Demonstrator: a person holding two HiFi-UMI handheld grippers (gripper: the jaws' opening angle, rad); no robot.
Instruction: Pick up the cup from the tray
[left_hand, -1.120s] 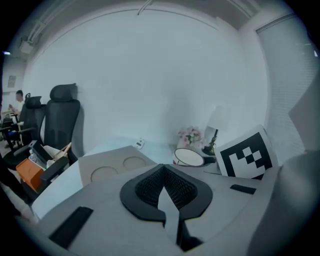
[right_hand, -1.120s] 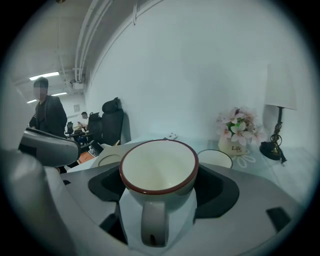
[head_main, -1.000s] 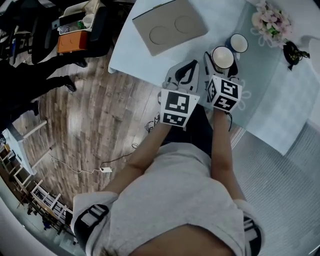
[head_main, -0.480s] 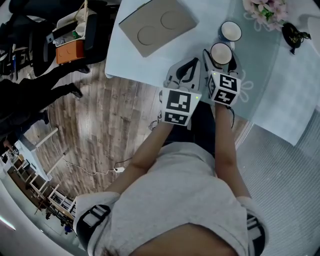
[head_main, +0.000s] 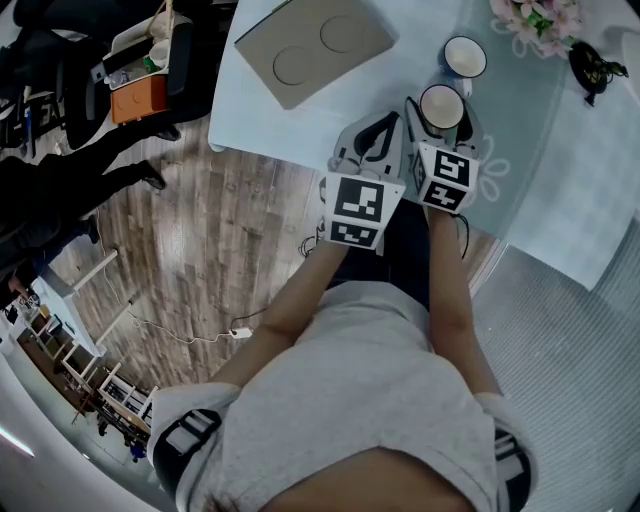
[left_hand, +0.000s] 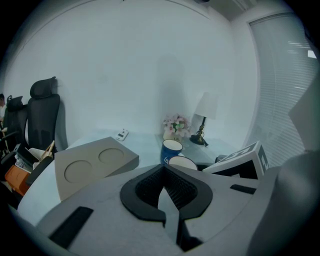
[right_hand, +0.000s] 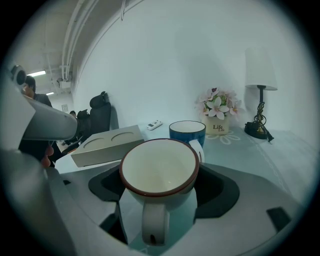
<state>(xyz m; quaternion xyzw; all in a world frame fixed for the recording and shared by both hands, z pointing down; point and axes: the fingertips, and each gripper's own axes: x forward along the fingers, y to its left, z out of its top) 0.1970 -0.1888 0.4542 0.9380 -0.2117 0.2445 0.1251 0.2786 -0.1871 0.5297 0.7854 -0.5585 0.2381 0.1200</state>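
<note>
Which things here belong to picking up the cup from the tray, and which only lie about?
For the job: white cup, held in the right gripper; tray, both recesses empty.
Lying about: blue cup, flowers, lamp, remote.

The white cup (head_main: 442, 105), clamped between the jaws of the right gripper (right_hand: 161, 192), has been drawn back from the blue cup (head_main: 465, 57). A wider gap is now seen between the two cups.

The head view is looking steeply down at the table (head_main: 545, 185) edge — both gripper views are skimming low across it, sharing the tray (head_main: 315, 45).
</note>
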